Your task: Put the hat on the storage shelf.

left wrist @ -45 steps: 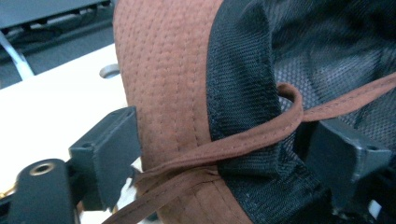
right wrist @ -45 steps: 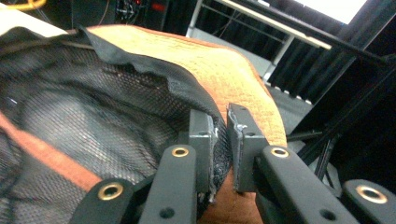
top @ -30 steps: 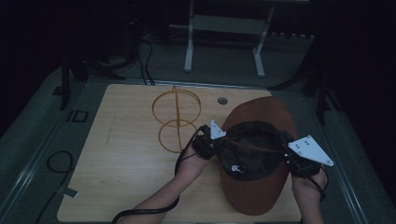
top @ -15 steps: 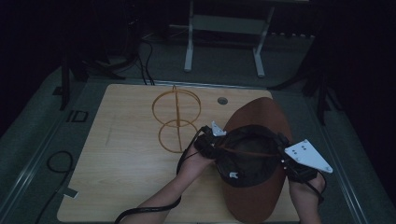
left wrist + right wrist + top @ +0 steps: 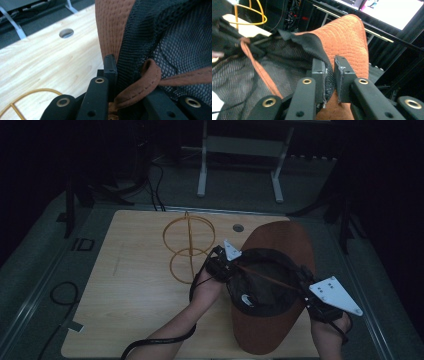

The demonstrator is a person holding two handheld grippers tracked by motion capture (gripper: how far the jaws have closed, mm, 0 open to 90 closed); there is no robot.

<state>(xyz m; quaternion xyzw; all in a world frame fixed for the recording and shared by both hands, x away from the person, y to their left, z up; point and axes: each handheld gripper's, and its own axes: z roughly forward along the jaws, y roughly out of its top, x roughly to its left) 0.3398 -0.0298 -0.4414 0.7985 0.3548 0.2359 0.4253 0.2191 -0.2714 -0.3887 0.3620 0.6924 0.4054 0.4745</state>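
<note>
The brown cover (image 5: 272,285) with black mesh lining (image 5: 260,285) lies on the right half of the worktop (image 5: 130,290), its opening stretched between both grippers. The left gripper (image 5: 223,266) is clamped on its brown strap and hem; the right gripper (image 5: 306,282) pinches the opposite rim. The job looks like spreading it open, so the next move needs an even outward pull. A wire frame (image 5: 189,247) stands just beside it. Dim light hides the cover's interior.

I am looking at a rust-brown cover (image 5: 280,245) with pebbled grain and a black mesh lining (image 5: 260,285), a yellow wire frame (image 5: 187,247), and my pale wood-grain tabletop (image 5: 130,290).
</note>
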